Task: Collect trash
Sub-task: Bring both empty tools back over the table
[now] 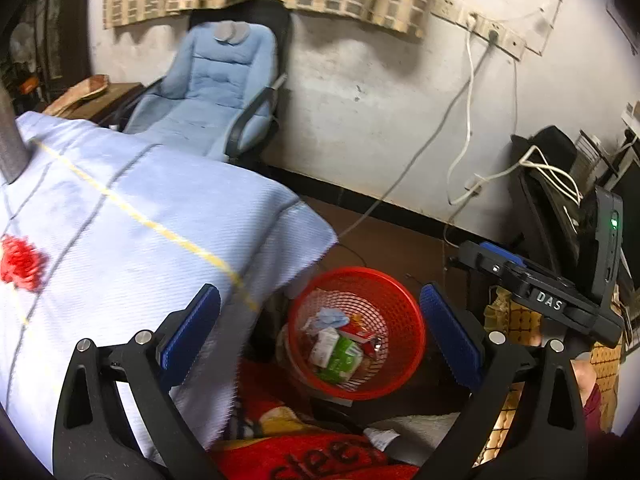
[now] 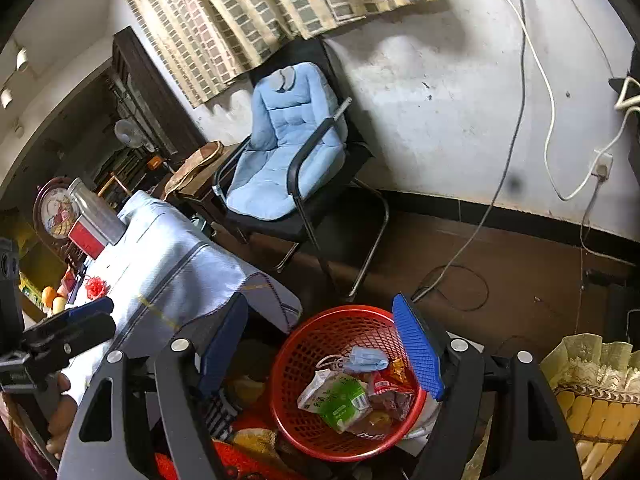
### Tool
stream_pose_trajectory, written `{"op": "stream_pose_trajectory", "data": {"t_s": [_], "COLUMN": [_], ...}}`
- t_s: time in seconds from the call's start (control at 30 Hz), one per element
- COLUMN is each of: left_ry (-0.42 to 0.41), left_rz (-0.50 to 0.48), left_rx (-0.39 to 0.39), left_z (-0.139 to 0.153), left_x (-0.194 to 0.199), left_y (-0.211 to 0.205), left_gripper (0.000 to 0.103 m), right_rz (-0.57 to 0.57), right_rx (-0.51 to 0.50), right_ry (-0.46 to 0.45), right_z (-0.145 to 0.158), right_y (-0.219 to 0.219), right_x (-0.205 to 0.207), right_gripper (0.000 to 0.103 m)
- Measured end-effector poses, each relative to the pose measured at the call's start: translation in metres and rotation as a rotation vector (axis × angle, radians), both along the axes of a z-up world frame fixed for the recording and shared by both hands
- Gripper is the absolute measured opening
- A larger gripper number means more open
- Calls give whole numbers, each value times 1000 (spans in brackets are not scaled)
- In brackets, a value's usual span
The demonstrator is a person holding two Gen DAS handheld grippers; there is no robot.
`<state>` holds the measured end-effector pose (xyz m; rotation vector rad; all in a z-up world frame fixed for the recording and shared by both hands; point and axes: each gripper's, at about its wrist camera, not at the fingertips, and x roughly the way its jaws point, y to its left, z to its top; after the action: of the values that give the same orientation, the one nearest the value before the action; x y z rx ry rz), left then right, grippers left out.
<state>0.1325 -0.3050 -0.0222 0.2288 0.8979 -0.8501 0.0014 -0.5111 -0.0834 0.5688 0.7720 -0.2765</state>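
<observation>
Red mesh basket (image 2: pixel 304 364), pale-blue tablecloth (image 1: pixel 132 216)

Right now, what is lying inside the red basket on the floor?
Inside the red mesh basket: a blue face mask, a green-and-white carton, and red snack wrappers. Whatever lies beneath them is covered and cannot be seen.

Ahead of me, a blue-cushioned chair (image 2: pixel 286 152) stands against the stained white wall (image 2: pixel 460 112), beneath a checked curtain (image 2: pixel 280 4); dark floor (image 2: pixel 520 276) right of it, cloth-covered table (image 2: pixel 168 264) left.
</observation>
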Motion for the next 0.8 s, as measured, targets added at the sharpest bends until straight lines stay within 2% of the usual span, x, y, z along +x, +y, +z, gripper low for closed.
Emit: {"op": "stream_pose_trajectory", "data": {"t_s": [0.23,0.4,0.57,0.8], "left_ry": [-48,-97,-142,-165], "left_rz": [78,145,278,538], "left_rx": [-18,10,61,135], "left_z": [17,24,25,26], "left_x": [2,4,23,70], "left_y": [46,85,147,272], "left_gripper": [96,96,96,96], "right_rz": [58,123,236,411], "right_rx": [-19,-41,-67,-48], "right_ry": [-18,-35,-31,-15], "right_z": [16,29,38,41], "right_y": [26,52,94,169], "right_x": [3,14,38,84], "right_gripper": [76,80,80,82]}}
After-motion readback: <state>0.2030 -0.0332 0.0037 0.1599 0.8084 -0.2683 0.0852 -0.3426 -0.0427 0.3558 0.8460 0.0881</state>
